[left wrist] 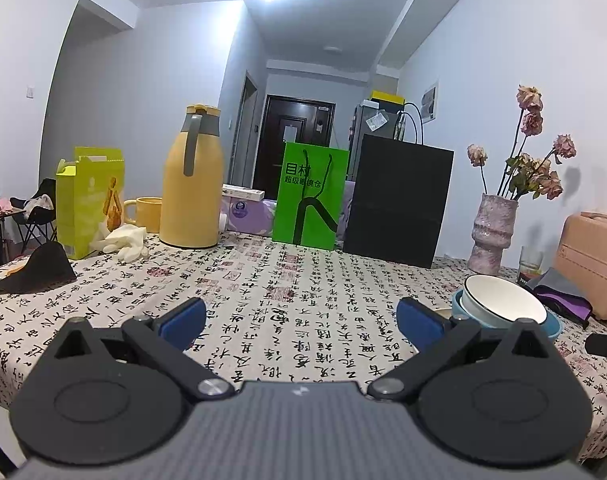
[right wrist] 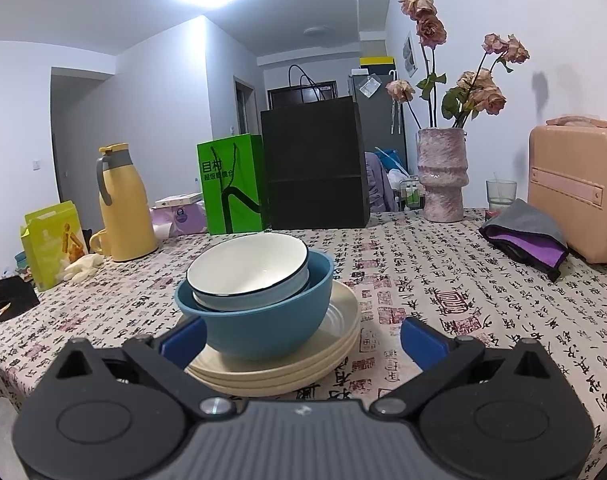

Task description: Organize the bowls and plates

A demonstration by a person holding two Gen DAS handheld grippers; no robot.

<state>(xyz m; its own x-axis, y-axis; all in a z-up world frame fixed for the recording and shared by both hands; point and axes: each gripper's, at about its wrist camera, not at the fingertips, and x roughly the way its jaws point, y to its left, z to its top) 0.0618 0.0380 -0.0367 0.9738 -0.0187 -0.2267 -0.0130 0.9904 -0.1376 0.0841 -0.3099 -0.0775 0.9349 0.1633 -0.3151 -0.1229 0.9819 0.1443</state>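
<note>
A stack of cream plates (right wrist: 303, 368) lies on the patterned tablecloth. On it stands a blue bowl (right wrist: 263, 328), and a white bowl with a dark rim (right wrist: 247, 264) sits tilted inside. My right gripper (right wrist: 303, 340) is open just in front of this stack, its blue fingers to either side, touching nothing. In the left wrist view the same white bowl (left wrist: 503, 300) and blue bowl (left wrist: 551, 326) show at the right. My left gripper (left wrist: 301, 322) is open over bare cloth, left of the stack.
Along the back of the table (left wrist: 263, 280) stand a yellow jug (left wrist: 191, 180), a yellow mug (left wrist: 145, 214), a green box (left wrist: 89, 204), green bag (left wrist: 311, 196) and black bag (left wrist: 399, 204). At the right are a vase of dried flowers (right wrist: 443, 172), a glass (right wrist: 501, 194), a folded cloth (right wrist: 523, 236) and a pink case (right wrist: 579, 188).
</note>
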